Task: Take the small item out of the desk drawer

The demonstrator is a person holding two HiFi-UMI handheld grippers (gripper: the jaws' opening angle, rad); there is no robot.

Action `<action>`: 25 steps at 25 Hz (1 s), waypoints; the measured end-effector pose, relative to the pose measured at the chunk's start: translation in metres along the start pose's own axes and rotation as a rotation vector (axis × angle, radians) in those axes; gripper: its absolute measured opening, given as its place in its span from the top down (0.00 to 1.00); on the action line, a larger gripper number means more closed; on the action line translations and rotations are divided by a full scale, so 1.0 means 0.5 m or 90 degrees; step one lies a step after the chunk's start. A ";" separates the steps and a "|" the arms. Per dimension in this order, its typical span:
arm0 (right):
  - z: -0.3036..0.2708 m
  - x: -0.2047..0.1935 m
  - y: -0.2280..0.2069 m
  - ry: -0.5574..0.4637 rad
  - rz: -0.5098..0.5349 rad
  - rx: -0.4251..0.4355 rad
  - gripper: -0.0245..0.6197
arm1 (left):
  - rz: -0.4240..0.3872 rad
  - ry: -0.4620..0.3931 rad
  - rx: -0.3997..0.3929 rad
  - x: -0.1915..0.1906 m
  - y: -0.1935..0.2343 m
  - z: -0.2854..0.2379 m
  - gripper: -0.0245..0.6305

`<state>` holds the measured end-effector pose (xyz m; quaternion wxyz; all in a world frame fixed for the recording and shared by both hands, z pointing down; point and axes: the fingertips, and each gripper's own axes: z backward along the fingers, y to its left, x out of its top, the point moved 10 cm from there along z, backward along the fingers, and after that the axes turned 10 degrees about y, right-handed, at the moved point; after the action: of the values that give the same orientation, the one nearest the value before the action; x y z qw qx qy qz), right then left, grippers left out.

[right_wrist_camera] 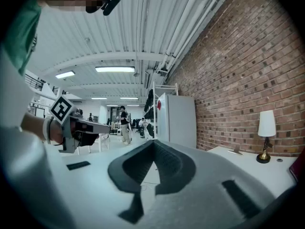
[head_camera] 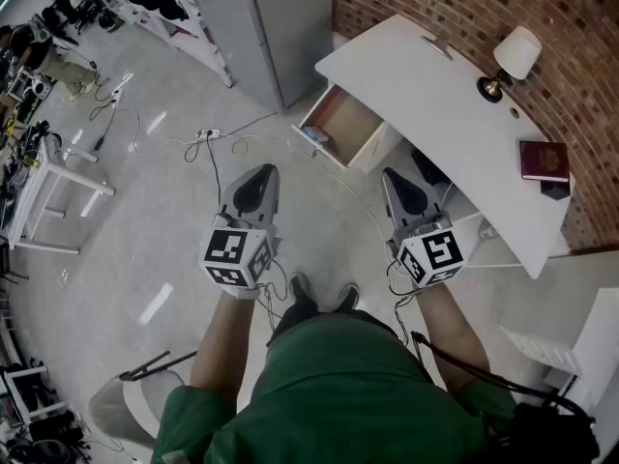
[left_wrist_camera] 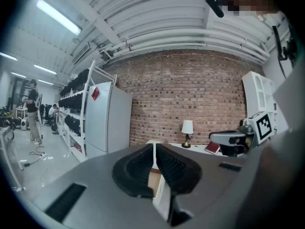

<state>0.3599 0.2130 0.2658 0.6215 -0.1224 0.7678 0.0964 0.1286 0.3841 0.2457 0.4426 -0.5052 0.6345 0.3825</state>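
A white desk (head_camera: 440,104) stands against the brick wall with its wooden drawer (head_camera: 346,124) pulled open. A small bluish item (head_camera: 317,137) lies in the drawer's near corner. My left gripper (head_camera: 259,176) hovers above the floor, short of the drawer, shut and holding nothing. My right gripper (head_camera: 396,178) hangs beside the desk's front edge, also shut and holding nothing. In the left gripper view the shut gripper (left_wrist_camera: 154,146) points at the desk, and the drawer (left_wrist_camera: 154,179) shows below the pads. In the right gripper view the shut gripper (right_wrist_camera: 153,143) points along the wall.
On the desk stand a lamp (head_camera: 511,60) and a dark red book (head_camera: 544,159). A grey cabinet (head_camera: 276,22) stands left of the desk. Cables and a power strip (head_camera: 207,134) lie on the floor. A white table (head_camera: 44,187) is at the left, and people stand far off.
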 end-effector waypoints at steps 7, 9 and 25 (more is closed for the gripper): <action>-0.005 -0.007 -0.007 0.001 -0.015 0.001 0.96 | 0.000 0.003 0.004 -0.005 0.004 -0.001 0.94; -0.012 -0.004 -0.006 -0.004 -0.024 0.003 0.96 | 0.002 0.003 0.003 -0.006 0.014 -0.002 0.95; -0.149 0.041 0.092 0.038 -0.019 -0.044 0.95 | 0.016 0.004 -0.034 -0.015 0.221 -0.003 0.95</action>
<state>0.2722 0.2330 0.2613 0.5950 -0.1579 0.7804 0.1098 0.0208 0.4068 0.2575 0.4220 -0.5098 0.6317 0.4038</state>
